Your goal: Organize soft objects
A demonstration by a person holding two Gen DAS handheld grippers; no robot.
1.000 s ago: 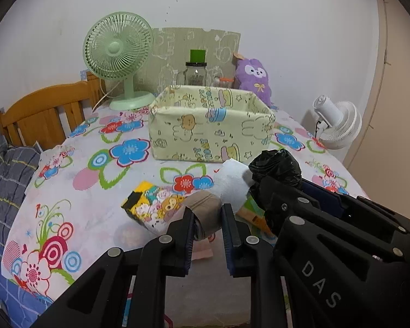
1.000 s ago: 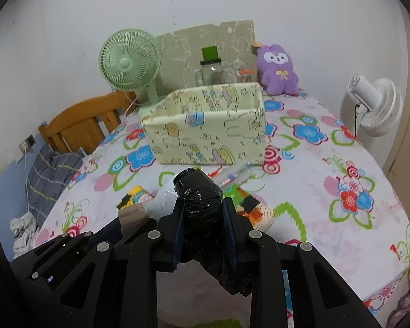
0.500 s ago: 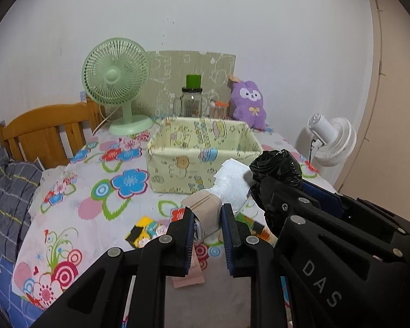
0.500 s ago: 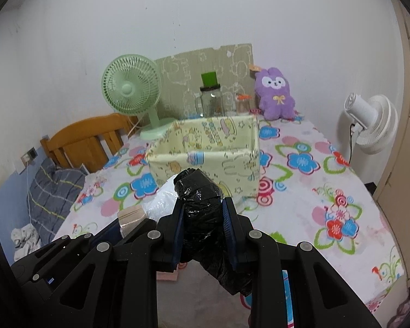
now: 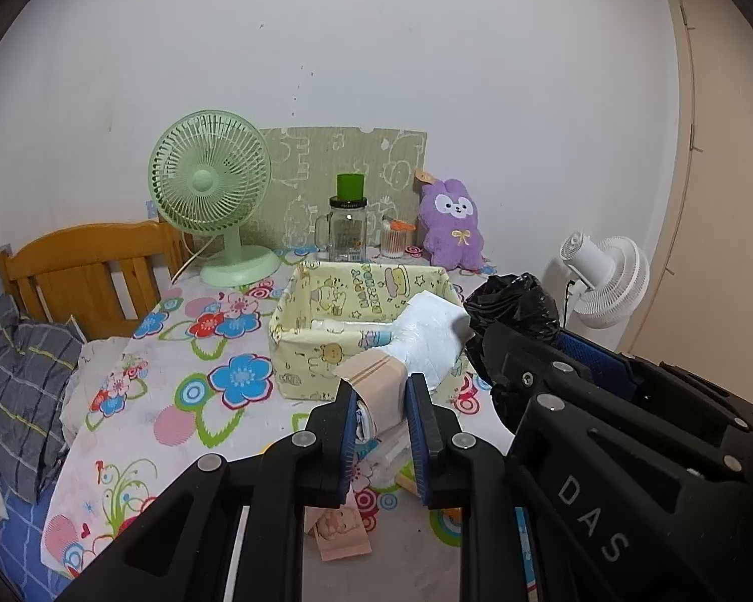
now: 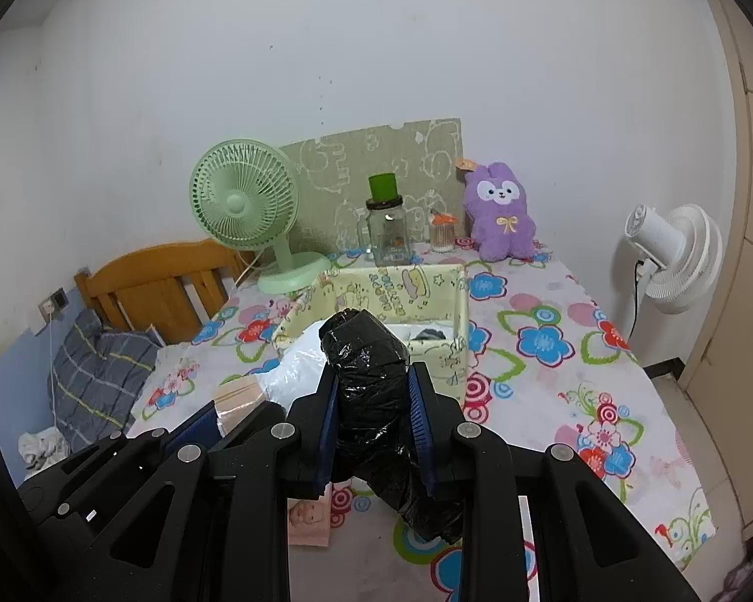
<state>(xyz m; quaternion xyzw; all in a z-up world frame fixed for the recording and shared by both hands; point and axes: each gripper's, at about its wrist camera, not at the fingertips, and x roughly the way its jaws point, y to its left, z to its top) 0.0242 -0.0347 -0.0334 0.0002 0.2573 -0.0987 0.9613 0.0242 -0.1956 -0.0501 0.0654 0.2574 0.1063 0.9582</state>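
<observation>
- A green desk fan (image 5: 209, 185) is seen left of centre, set on the flowered tablecloth (image 5: 185, 391) near the wall.
- A patterned cardboard sheet (image 5: 344, 160) is propped against the wall at centre, behind the fan.
- A glass jar with a green lid (image 5: 347, 220) is placed in front of the sheet, with a small container of cotton swabs (image 5: 394, 240) just beside it on the right.
- A purple plush rabbit (image 5: 453, 224) is seated right of the swabs.
- A white fan (image 5: 606, 281) is seen at the right edge, off the table.
- A wooden headboard (image 5: 85, 276) and a checked grey pillow (image 5: 20, 391) are seen at the left.
</observation>
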